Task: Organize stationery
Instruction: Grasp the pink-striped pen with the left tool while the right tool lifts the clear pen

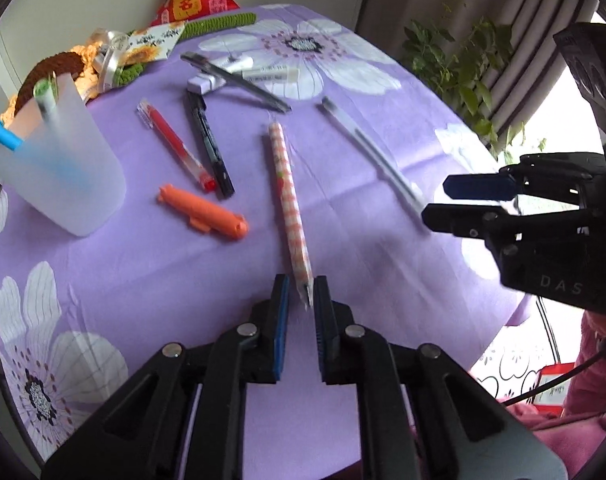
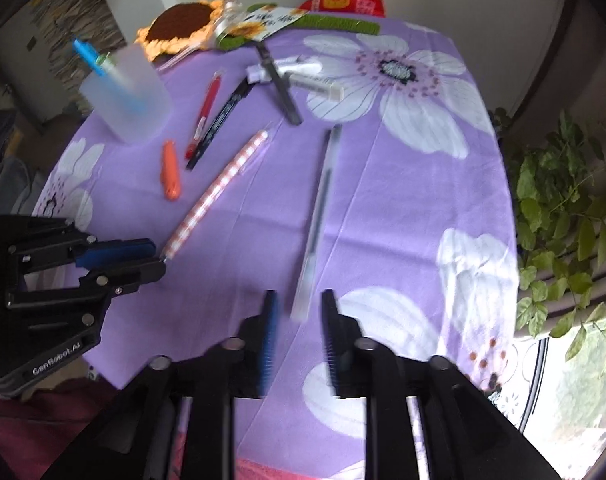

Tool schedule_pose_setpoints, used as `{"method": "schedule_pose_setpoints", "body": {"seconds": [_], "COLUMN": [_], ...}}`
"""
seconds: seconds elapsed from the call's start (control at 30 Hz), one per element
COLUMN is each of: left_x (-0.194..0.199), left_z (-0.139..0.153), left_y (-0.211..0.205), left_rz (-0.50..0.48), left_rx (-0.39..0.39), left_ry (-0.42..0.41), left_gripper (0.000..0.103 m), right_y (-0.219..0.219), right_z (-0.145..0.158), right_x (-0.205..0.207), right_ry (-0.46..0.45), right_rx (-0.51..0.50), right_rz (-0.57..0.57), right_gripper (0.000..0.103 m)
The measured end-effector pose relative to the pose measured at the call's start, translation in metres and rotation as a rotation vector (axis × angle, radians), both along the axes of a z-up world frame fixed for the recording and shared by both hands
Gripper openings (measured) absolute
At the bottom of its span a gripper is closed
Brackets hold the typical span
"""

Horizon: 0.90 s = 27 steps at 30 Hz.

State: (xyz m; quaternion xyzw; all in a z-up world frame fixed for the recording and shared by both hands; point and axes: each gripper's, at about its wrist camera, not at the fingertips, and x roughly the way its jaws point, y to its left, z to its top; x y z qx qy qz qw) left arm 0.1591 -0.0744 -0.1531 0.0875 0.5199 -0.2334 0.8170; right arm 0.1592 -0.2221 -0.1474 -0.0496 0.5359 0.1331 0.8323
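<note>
Beside the checked pen [image 1: 289, 200] lie an orange cutter [image 1: 203, 216] and red pen [image 1: 175, 146]

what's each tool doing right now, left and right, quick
Left tool: shut on the tip of the checked pink pen.
Right tool: open, the clear pen lies between its fingers, not gripped.

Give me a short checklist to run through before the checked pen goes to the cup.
1. Left gripper shut on the checked pen: ok, held at its tip.
2. Pen lifted off the cloth: cannot tell.
3. Right gripper free: ok, fingers apart around the clear pen's end, not pressing.
4. Cup upright with room: ok, it holds two pens.
5. Orange pen beside the path: not ok, close.
</note>
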Motion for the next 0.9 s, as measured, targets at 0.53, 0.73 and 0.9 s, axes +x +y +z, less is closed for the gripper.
{"method": "schedule_pose_setpoints", "body": {"seconds": [0.53, 0.73, 0.9], "left_x": [0.078, 0.084, 0.087], "left_z": [-0.010, -0.011, -0.008], "left_y": [-0.034, -0.039, -0.038], "left_rz": [0.105, 0.110, 0.106], "left_rx": [0.036, 0.054, 0.024], "left_ry": [-0.031, -0.074, -0.044], "left_gripper": [0.034, 0.033, 0.011], "right_y": [0.002, 0.008, 0.011], "right_z": [0.001, -0.011, -0.011], "right_x": [0.095, 0.110, 0.111], "right_ry": [0.000, 0.031, 0.028], "right_rx": [0.066, 0.028, 0.012], "right_rz": [-0.129, -0.143, -0.145], "right_gripper": [0.040, 0.037, 0.010]}}
